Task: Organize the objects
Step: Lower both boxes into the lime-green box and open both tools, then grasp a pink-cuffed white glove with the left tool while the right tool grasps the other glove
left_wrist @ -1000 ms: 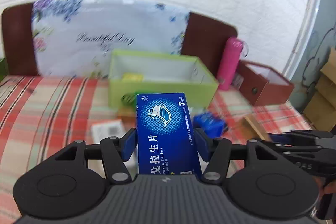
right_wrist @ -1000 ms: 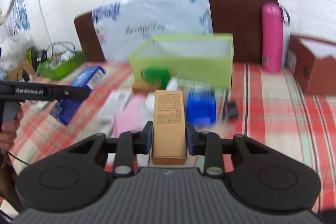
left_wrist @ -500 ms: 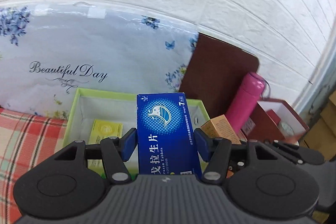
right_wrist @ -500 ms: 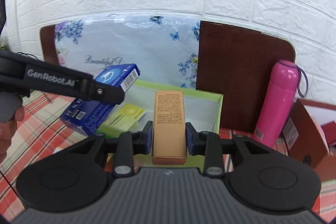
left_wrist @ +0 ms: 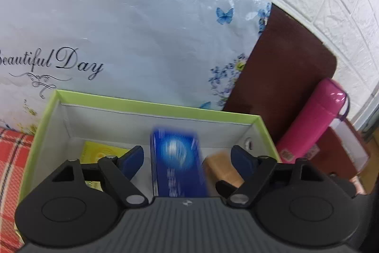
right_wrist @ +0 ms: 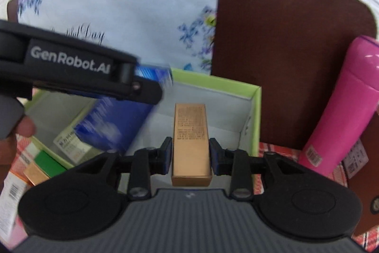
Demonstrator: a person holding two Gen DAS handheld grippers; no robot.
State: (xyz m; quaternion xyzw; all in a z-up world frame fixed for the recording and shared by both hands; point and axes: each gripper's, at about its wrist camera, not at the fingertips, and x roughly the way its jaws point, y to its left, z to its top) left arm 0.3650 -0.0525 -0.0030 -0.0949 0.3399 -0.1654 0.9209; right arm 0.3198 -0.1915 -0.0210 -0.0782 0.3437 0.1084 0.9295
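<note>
My left gripper [left_wrist: 187, 155] is over the green box [left_wrist: 154, 108] with its jaws opening wide. The blue medicine box [left_wrist: 177, 163] is blurred between them, clear of both pads, dropping into the green box. A yellow packet [left_wrist: 101, 151] lies inside at the left. In the right wrist view my right gripper [right_wrist: 190, 153] is over the green box's [right_wrist: 257, 115] right part. Its jaws are starting to open, with the pads still at the sides of the tan carton [right_wrist: 190, 134]. The left gripper [right_wrist: 151, 91] and blue box [right_wrist: 113, 127] show at the left.
A pink bottle [right_wrist: 343, 110] stands right of the green box, with a brown box [left_wrist: 348, 151] beyond it. Behind are a floral bag [left_wrist: 118, 27], a dark brown board [right_wrist: 284, 51] and a white brick wall. Small packages [right_wrist: 47, 165] lie on the red checked cloth [left_wrist: 11, 158].
Both grippers moved forward from the cloth to over the green box. The left jaws spread and let the blue box go. The tan carton stays between the right pads.
</note>
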